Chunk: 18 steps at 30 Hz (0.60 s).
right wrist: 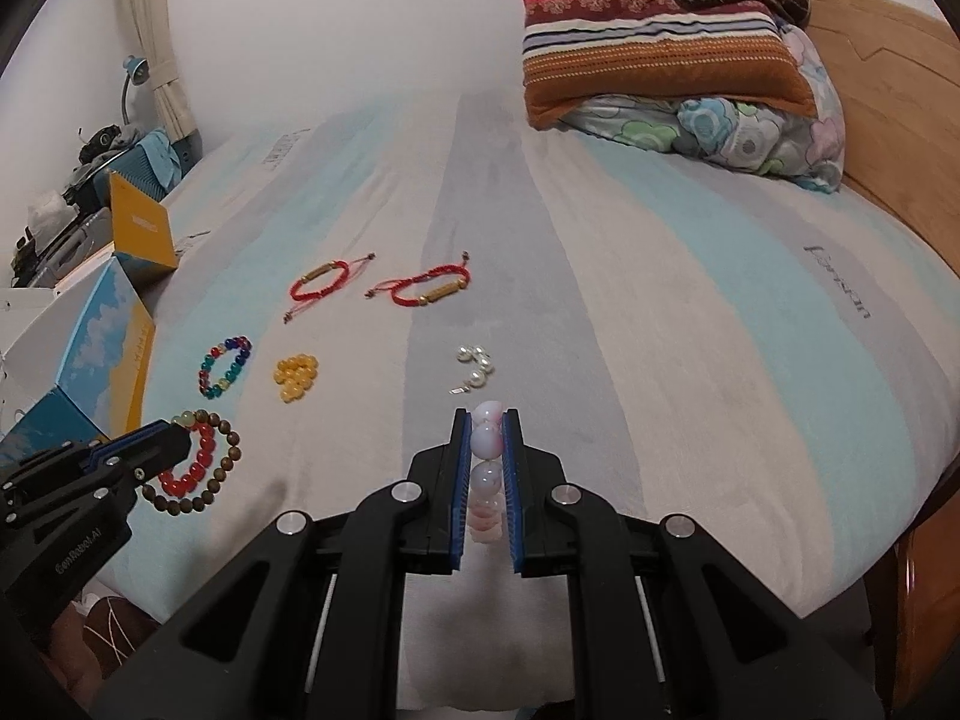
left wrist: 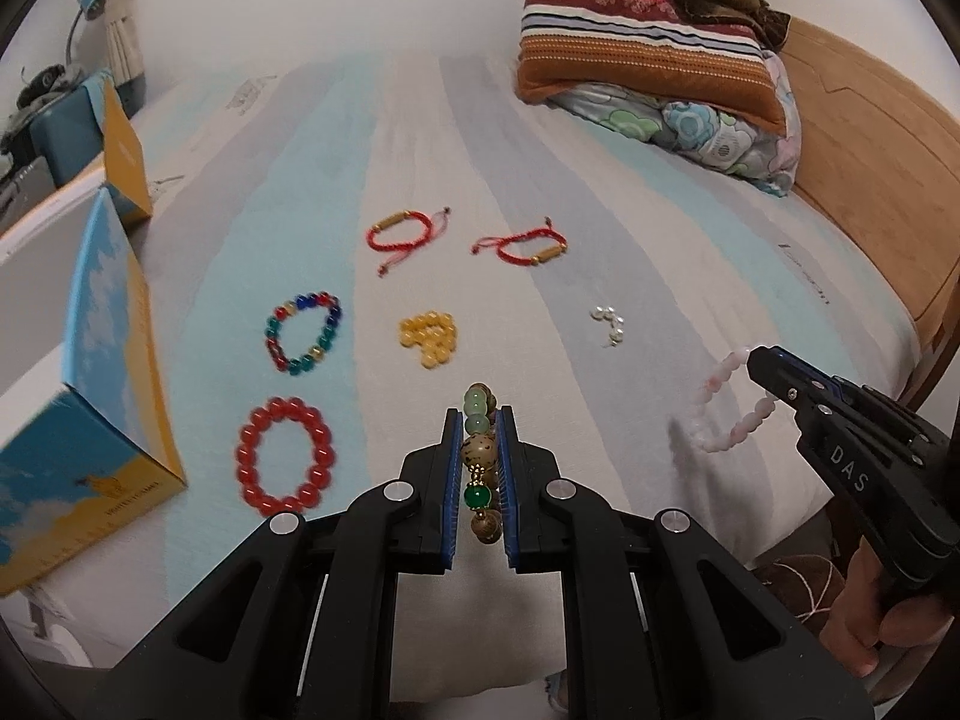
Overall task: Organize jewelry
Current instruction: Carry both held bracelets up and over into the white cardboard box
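Left gripper [left wrist: 478, 420] clamped on a brown-and-green bead bracelet [left wrist: 479, 450], right gripper [right wrist: 486, 420] pinching a pink bead bracelet [right wrist: 485, 441], both probably just off the striped bedsheet [right wrist: 660, 300]. Rest of the bracelets laid out flat there, red bead bracelet [left wrist: 285, 456] nearest the blue box [left wrist: 90, 420].

Striped pillow [left wrist: 642, 42], desk lamp [right wrist: 133, 69]

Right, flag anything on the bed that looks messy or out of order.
The yellow bead bracelet lies bunched in a heap and the pearl piece is crumpled, while the other bracelets on the bedspread lie open as rings.
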Each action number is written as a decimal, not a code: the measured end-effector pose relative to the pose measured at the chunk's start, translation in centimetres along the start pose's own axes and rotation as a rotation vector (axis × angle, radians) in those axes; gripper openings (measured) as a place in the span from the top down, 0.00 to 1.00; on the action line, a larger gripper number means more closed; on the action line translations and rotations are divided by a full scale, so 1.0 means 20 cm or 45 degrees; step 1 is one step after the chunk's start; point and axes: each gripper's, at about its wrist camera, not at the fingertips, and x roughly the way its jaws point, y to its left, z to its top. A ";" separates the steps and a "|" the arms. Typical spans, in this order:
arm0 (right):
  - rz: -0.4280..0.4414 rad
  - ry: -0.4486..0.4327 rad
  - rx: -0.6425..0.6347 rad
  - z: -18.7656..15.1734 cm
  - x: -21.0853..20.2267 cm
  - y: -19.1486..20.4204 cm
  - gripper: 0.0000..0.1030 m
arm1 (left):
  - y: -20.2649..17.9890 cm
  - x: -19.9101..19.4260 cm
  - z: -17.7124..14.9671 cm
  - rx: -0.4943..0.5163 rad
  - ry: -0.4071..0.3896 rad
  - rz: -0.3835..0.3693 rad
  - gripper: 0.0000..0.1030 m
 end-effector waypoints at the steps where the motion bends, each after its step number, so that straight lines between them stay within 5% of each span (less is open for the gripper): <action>1: -0.002 -0.001 -0.005 0.01 0.00 0.02 0.91 | 0.01 -0.01 0.01 -0.002 -0.005 0.001 0.90; 18: 0.069 -0.064 -0.113 0.26 -0.07 0.37 0.91 | 0.27 -0.20 0.20 -0.046 -0.089 0.070 0.90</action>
